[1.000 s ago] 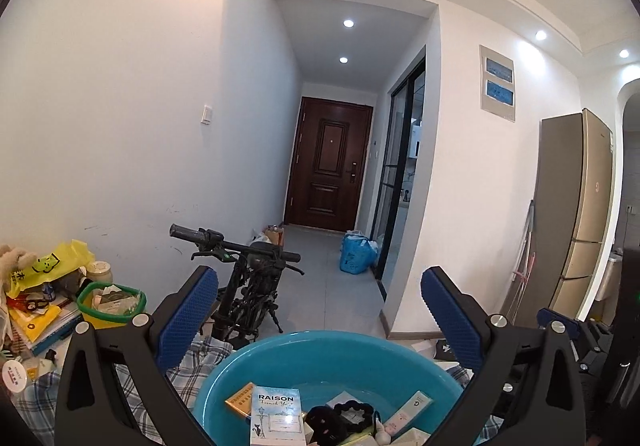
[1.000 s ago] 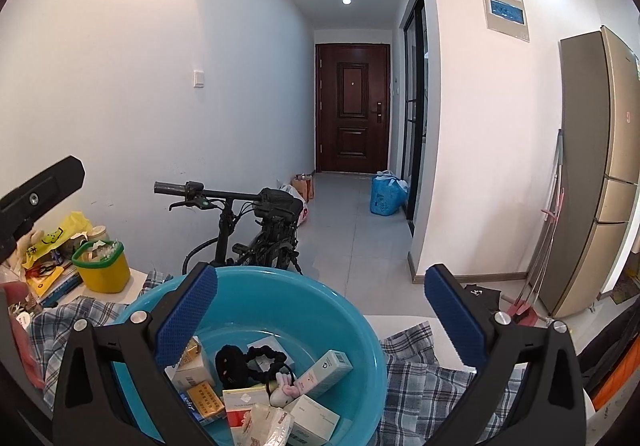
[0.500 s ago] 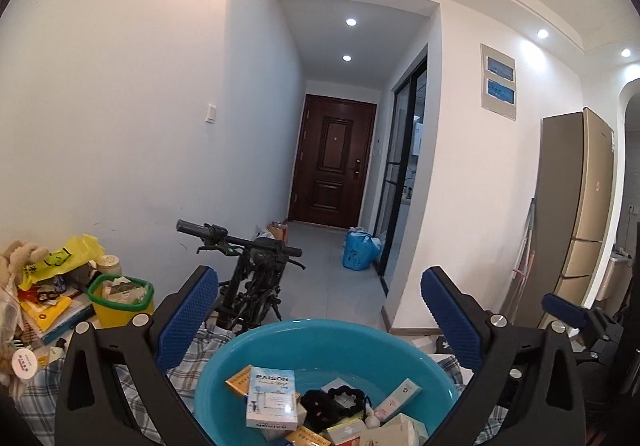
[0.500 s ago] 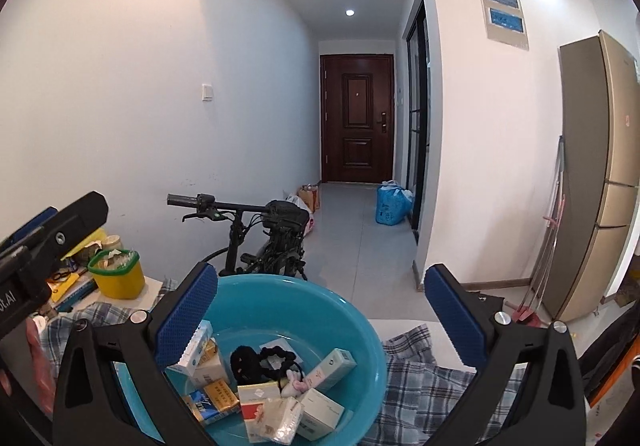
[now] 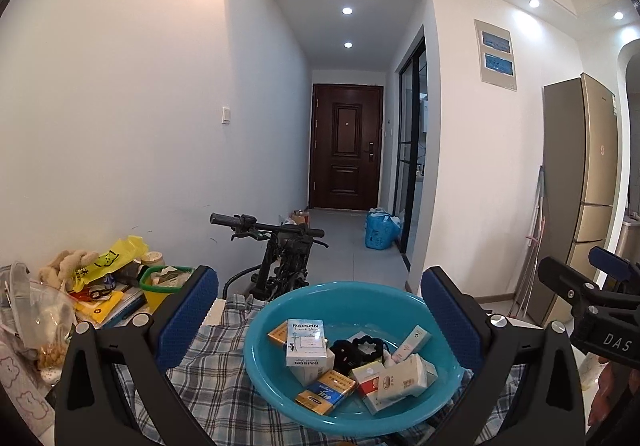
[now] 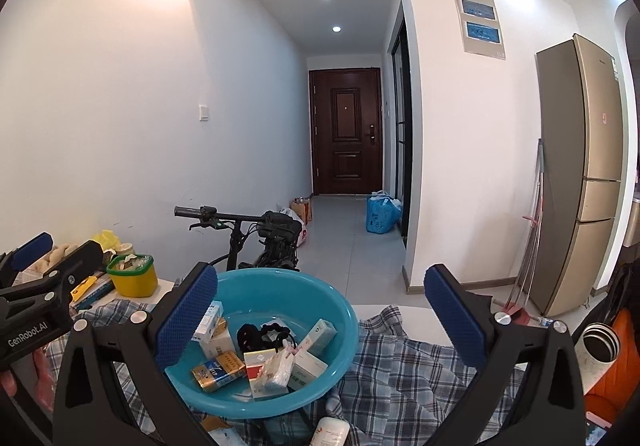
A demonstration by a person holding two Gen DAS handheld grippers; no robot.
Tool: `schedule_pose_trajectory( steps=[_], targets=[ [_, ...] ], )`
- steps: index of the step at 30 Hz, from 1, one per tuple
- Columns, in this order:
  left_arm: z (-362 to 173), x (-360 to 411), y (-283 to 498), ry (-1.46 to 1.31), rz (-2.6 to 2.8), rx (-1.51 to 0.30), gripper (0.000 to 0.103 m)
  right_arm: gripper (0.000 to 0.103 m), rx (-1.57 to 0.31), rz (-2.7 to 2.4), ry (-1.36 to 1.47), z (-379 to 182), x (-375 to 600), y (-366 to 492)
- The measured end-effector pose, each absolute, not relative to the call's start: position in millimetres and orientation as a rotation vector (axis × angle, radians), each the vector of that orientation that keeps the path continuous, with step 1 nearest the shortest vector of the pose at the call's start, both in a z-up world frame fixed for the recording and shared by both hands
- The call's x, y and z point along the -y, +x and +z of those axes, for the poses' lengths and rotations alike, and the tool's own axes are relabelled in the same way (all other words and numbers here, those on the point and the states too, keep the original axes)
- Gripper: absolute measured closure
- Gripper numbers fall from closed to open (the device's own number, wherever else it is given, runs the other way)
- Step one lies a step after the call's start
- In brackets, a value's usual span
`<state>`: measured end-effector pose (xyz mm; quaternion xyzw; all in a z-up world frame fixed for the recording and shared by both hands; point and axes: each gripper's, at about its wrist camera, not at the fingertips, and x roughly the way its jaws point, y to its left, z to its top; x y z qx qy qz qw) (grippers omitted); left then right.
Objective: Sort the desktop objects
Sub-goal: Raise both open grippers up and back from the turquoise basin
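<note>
A blue plastic basin (image 5: pixel 404 300) sits on a plaid cloth (image 5: pixel 216 378) and holds several small boxes, a tissue pack (image 5: pixel 402 378) and a black hair tie (image 5: pixel 358 350). It also shows in the right wrist view (image 6: pixel 276 282). My left gripper (image 5: pixel 320 310) is open and empty, above the basin's near side. My right gripper (image 6: pixel 320 310) is open and empty, above the basin's right part. A white "RAISON" box (image 5: pixel 306 342) lies in the basin.
A yellow tub with a green rim (image 6: pixel 132 274), books and a yellow bag (image 5: pixel 106 260) crowd the left of the desk. A folded bike (image 5: pixel 280 254) stands behind the desk. A white bottle (image 6: pixel 332 430) lies at the front. A steel cup (image 6: pixel 600 342) stands at the right.
Both grippers have risen and tilted down, so more of the basin's inside shows. Both stay open and empty.
</note>
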<state>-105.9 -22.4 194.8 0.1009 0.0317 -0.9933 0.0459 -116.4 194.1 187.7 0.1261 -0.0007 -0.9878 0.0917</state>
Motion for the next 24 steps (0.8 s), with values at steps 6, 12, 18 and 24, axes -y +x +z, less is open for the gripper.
schedule_pose_trajectory(
  steps=[6,12,18,24],
  targets=[
    [196,-3,-79,0.345,-3.082,-0.028,0.0,0.0,0.005,-2.935,0.344,195,-209,-81],
    [195,-9,-35,0.263,-3.058,-0.089,0.0,0.0,0.056,-2.975,0.269,198,-225,-43],
    [184,-11,-8,0.286,-3.103,-0.105,0.0,0.0,0.058,-2.974,0.251,200,-234,-14],
    [190,-12,9,0.267,-3.107,-0.065,0.0,0.0,0.101,-2.966,0.174,209,-236,11]
  ],
)
